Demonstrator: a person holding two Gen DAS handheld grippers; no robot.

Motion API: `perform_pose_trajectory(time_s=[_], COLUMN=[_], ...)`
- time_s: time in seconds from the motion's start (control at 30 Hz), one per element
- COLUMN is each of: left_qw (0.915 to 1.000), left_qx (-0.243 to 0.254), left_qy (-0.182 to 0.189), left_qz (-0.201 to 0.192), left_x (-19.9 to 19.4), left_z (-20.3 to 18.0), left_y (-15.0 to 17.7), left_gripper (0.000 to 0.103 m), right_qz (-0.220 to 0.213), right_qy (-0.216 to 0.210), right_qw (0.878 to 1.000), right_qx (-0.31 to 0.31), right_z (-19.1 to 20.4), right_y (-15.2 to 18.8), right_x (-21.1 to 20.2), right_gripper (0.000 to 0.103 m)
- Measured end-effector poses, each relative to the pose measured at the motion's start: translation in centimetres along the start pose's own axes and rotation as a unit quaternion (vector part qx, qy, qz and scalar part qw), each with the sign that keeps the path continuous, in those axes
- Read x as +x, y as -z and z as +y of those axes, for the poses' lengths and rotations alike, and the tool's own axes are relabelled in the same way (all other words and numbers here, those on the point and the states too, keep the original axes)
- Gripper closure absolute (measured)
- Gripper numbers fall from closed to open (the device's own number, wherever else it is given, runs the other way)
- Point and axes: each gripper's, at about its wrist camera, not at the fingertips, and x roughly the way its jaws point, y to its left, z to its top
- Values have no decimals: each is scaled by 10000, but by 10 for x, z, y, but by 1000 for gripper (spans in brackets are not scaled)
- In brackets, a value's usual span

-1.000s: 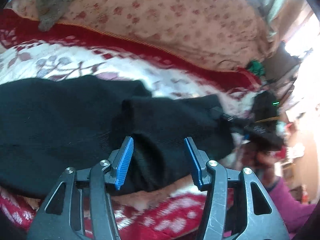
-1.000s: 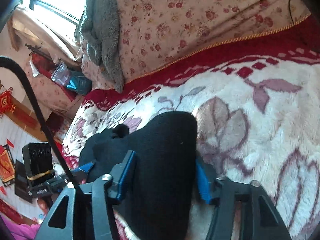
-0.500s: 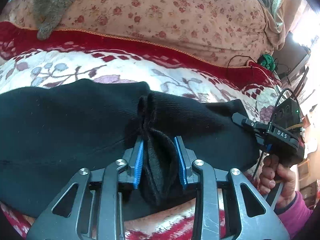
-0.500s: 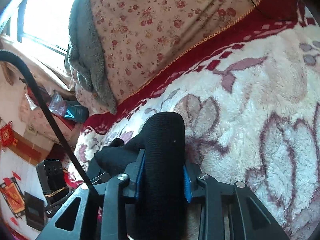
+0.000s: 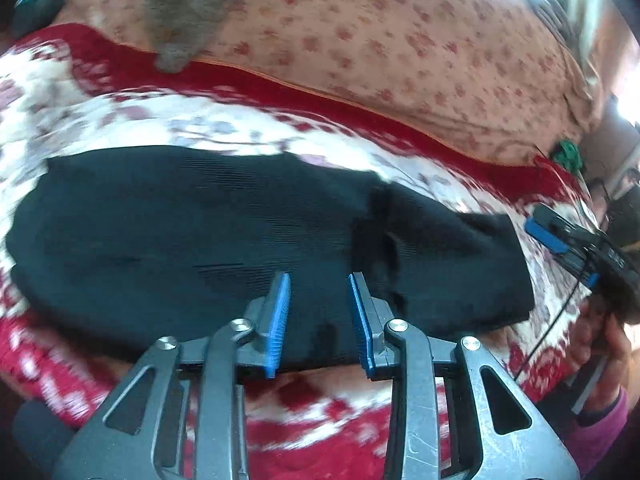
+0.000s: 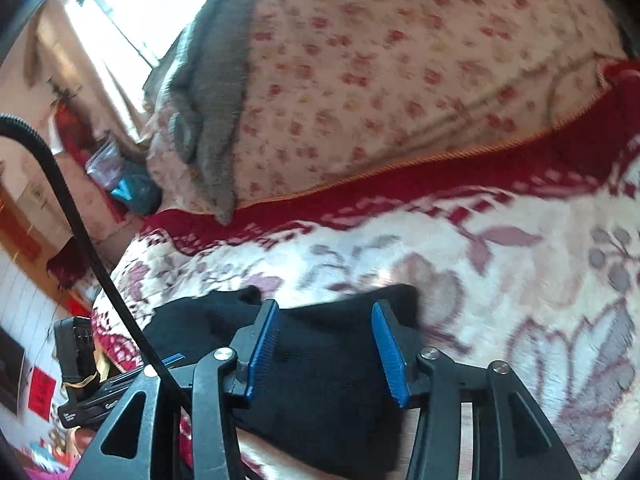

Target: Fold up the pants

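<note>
Left wrist view: the black pants [image 5: 224,236] lie flat across a red-and-white floral blanket [image 5: 120,120] on the bed, with a raised crease [image 5: 380,240] right of centre where one layer overlaps another. The left gripper [image 5: 319,312] sits over the near edge of the pants, its blue-padded fingers [image 5: 280,320] spread apart with nothing clamped between them — cloth shows in the gap. At the far right the right gripper [image 5: 568,240] is seen from outside, just beside the pants' right end, carried by the person's hand [image 5: 604,344] in a pink sleeve.

Right wrist view: the right gripper [image 6: 326,354] has its fingers [image 6: 390,356] parted over the end of the pants [image 6: 320,380]; the fabric lies between and below them, ungripped. A black cable [image 6: 80,224] crosses the left of the frame. Behind the blanket [image 6: 500,280] rises a pale rose-print quilt [image 6: 400,80], with a grey fleece [image 6: 212,112] draped over its left side — both frames are motion-blurred.
</note>
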Motion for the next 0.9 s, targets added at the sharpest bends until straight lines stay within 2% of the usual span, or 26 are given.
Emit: perform_pose_trajectory(time_s=[0.23, 0.47, 0.73, 0.77, 0.83, 0.9], left_qw=[9966, 9844, 9714, 9697, 9660, 9626], left_qx=[-716, -1577, -2260, -2331, -2481, -2613], left_qy=[-289, -649, -530, -497, -444, -393], left_qz=[-292, -440, -499, -533, -571, -598], left_x=[-42, -63, -68, -69, -68, -65], left_z=[56, 111, 147, 151, 157, 161], left_y=[8, 23, 33, 33, 33, 34], left_gripper=[73, 73, 67, 60, 54, 54], right_qz=[227, 766, 1284, 1318, 1398, 1490], right_qy=[-533, -996, -1365, -1400, -1478, -1509], right_qw=[9967, 9832, 9615, 9594, 9547, 9512], right_qx=[-560, -1324, -2011, -2063, -2173, -2241], right_z=[56, 126, 194, 199, 212, 224], right_y=[2, 14, 33, 33, 31, 28], right_x=[30, 84, 141, 147, 160, 175], right_gripper=[52, 51, 50, 50, 42, 40])
